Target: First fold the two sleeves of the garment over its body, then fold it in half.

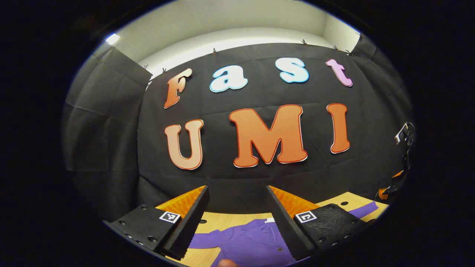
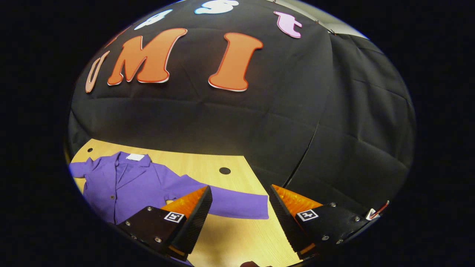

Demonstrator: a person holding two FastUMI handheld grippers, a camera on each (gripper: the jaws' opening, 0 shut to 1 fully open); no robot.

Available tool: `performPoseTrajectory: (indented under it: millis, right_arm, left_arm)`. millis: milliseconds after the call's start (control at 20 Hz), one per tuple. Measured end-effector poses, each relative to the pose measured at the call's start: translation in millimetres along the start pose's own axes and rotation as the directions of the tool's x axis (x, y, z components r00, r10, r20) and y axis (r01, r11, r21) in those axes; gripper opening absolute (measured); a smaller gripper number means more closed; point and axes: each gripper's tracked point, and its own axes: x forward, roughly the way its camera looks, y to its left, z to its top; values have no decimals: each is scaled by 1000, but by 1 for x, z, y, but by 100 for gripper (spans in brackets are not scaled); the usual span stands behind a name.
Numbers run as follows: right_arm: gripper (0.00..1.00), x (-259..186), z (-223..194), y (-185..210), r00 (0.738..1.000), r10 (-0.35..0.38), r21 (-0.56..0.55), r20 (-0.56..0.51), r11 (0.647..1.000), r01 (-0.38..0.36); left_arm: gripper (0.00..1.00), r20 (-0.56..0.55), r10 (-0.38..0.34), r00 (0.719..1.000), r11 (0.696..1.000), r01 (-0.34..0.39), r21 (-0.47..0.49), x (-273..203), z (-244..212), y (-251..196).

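Nearest the lens in the left gripper view, your left claw [image 1: 237, 218] has its fingers spread apart with nothing between them, held above the purple button-front garment [image 1: 248, 243] that lies flat on the pale wooden surface [image 1: 222, 219]. In the right gripper view your right claw [image 2: 239, 218] is likewise parted and holds nothing, poised over the bare wood just in front of the garment's outstretched sleeve [image 2: 237, 204]. That sleeve lies straight out to the side, unfolded, its cuff ending between the two fingers as seen from behind. The garment's body [image 2: 126, 185] lies collar toward the black cloth wall [image 2: 259, 122], a white label at its neck. Its other sleeve [image 2: 79, 168] points off toward the surface's edge.
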Motion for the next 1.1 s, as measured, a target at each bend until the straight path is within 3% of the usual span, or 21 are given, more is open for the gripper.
performPoseTrajectory:
  millis: [200, 350, 600, 1100]
  right_arm:
    - [95, 44, -37, -27, 993, -17, 42, -117, 999, 22]
    - [95, 74, -71, -44, 970, -18, 91, -244, 995, 41]
    - [95, 110, -127, -59, 887, 47, 213, -460, 975, 59]
    - [95, 170, -177, -63, 718, 147, 221, -680, 975, 10]
  left_arm:
    - [96, -30, 32, 999, 999, -31, 22, 0, -7, -7]
    - [97, -54, 57, 997, 998, -55, 31, -4, -13, -12]
    - [96, -98, 108, 989, 993, -104, 52, -9, -25, -9]
    - [100, -192, 100, 976, 992, -82, 100, -7, -45, -21]
